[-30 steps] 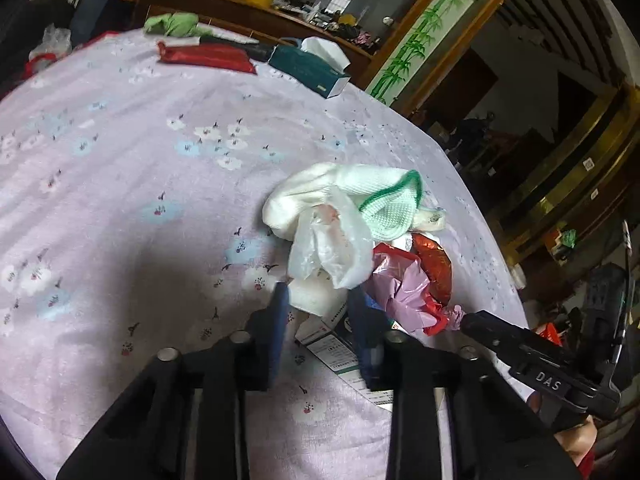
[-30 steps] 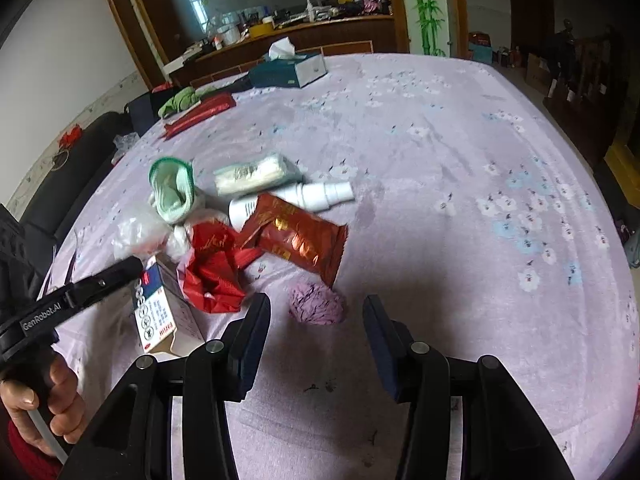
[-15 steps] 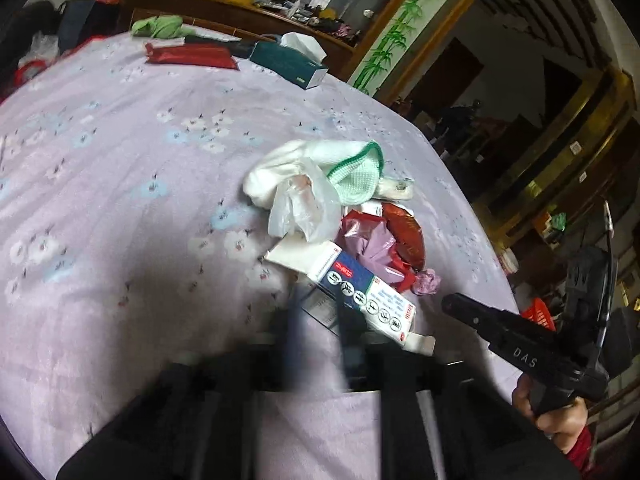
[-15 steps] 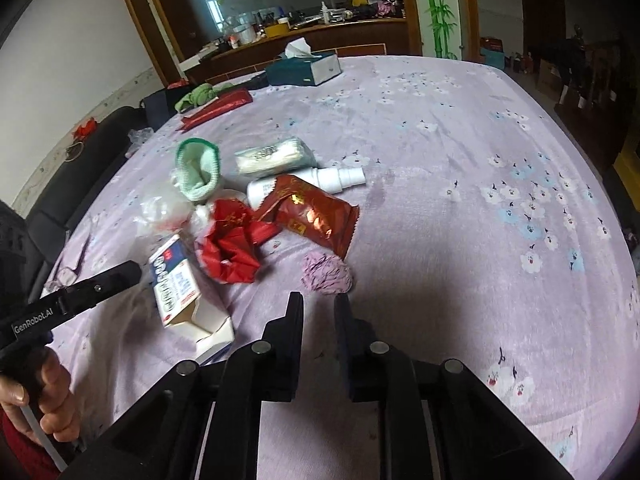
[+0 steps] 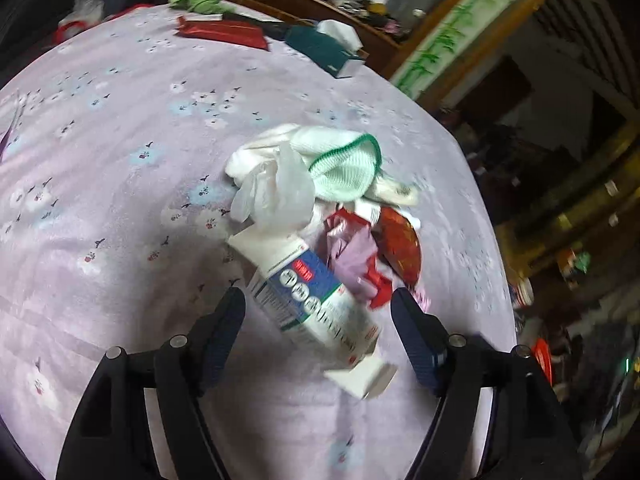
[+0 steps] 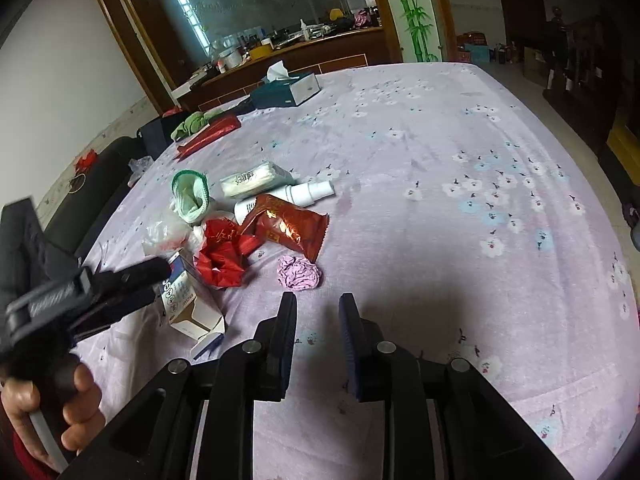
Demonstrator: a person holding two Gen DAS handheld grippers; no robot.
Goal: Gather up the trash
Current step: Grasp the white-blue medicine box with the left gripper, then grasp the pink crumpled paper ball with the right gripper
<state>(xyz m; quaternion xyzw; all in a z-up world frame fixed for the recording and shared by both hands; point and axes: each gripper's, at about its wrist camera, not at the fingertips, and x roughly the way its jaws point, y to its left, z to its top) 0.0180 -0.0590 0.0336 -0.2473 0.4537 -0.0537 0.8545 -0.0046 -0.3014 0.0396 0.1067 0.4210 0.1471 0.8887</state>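
your left gripper (image 5: 316,312) has opened wide since half a sec ago, when its fingers were nearly together. the blue-and-white carton (image 5: 310,292) now lies between them, not yet pinched, at the near edge of the trash pile on the lilac flowered tablecloth (image 5: 100,168). looks like you're lining up to grab it; close on the long sides, the open end flap looks flimsy. right gripper (image 6: 316,314) has parted a bit, holding nothing, w/ the crumpled purple wrapper (image 6: 299,273) just ahead.

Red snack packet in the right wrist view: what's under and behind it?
The red snack packet overlaps the white spray bottle behind it. One end rests on crumpled red wrapping. Anything directly beneath is hidden.
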